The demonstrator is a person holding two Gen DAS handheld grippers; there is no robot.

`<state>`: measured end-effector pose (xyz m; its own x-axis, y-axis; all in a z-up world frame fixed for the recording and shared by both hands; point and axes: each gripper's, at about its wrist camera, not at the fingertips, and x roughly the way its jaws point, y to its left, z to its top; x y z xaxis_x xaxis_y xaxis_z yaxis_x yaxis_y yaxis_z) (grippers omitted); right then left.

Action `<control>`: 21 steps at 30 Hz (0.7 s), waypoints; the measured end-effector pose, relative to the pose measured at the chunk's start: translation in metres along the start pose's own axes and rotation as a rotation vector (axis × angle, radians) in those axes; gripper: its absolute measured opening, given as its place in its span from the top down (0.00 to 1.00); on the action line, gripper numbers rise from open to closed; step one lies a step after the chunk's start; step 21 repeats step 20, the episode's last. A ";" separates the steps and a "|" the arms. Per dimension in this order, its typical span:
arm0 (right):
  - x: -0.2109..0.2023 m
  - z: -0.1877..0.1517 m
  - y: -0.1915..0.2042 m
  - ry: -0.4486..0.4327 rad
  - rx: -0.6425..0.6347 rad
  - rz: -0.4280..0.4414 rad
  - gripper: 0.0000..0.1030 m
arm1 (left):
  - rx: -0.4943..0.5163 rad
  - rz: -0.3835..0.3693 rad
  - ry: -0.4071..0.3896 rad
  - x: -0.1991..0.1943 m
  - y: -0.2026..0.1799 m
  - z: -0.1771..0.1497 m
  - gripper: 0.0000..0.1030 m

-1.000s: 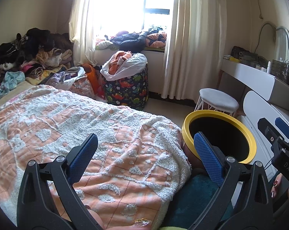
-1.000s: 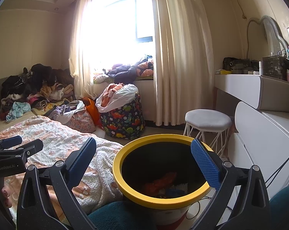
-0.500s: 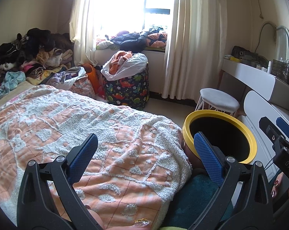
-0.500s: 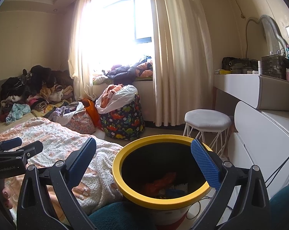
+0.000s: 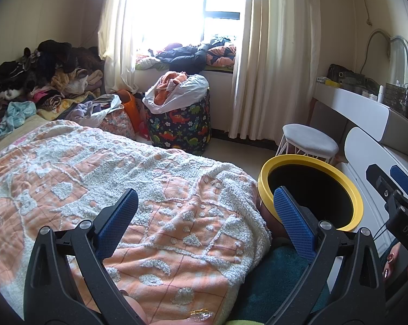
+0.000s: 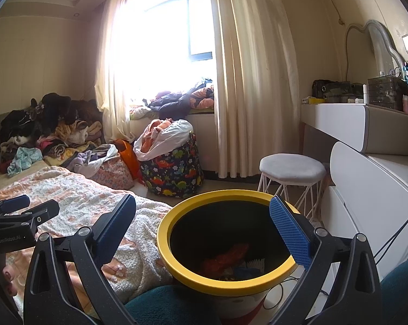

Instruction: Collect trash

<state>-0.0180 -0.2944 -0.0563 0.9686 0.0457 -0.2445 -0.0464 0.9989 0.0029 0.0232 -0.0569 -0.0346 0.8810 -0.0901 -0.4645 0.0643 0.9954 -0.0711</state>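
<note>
One orange-and-white tufted blanket (image 5: 128, 195) on the bed, left gripper (image 5: 204, 216) spread wide and empty above it, one yellow-rimmed round trash bin (image 6: 225, 281) beside the bed holding what may be orange wrappers, right gripper (image 6: 202, 223) wide open, empty over it, "DAS" legible on its body, one white stool (image 6: 292, 166).

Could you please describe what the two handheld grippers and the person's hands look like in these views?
Both the left gripper and the right gripper have black triangular open-frame fingers with silver bolts and blue textured pads. White lettering marks their bodies. Thin black cables trail beside the right one. The fingernails are painted dark red.
</note>
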 end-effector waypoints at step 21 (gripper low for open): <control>0.066 0.012 0.304 0.311 -0.384 0.892 0.06 | -0.343 0.700 0.176 -0.064 0.290 -0.040 0.11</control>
